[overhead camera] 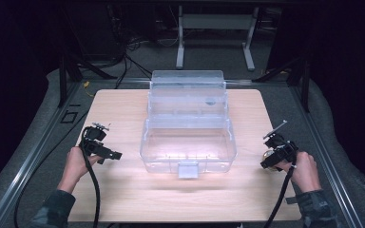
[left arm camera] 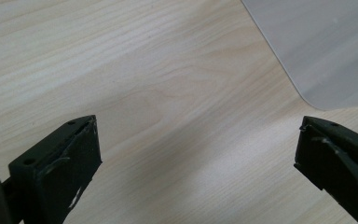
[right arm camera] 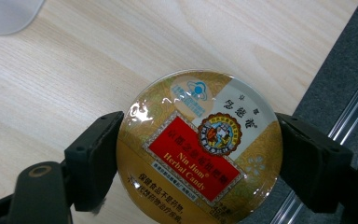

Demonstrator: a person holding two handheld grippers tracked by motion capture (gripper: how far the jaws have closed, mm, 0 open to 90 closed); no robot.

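Right claw (right arm camera: 198, 154) pinching round candy tin (right arm camera: 199, 148) by its rim, lid up, ready for open clear box (overhead camera: 187, 142); left claw (left arm camera: 198, 154) spread, idle.

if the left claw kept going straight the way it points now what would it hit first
Most likely the bare light wooden tabletop: the open left claw angles down at it, empty. The clear plastic storage box lies off to one side; depth is uncertain.

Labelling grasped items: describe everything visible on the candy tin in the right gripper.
The candy tin is round, flat and glossy, gold with a red label reading "Nin Jiom Herbal Candy", a circular emblem and Chinese text; it looks like metal. Its lid faces the camera. The right gripper clamps its rim on both sides, holding it above the wooden table near the edge.
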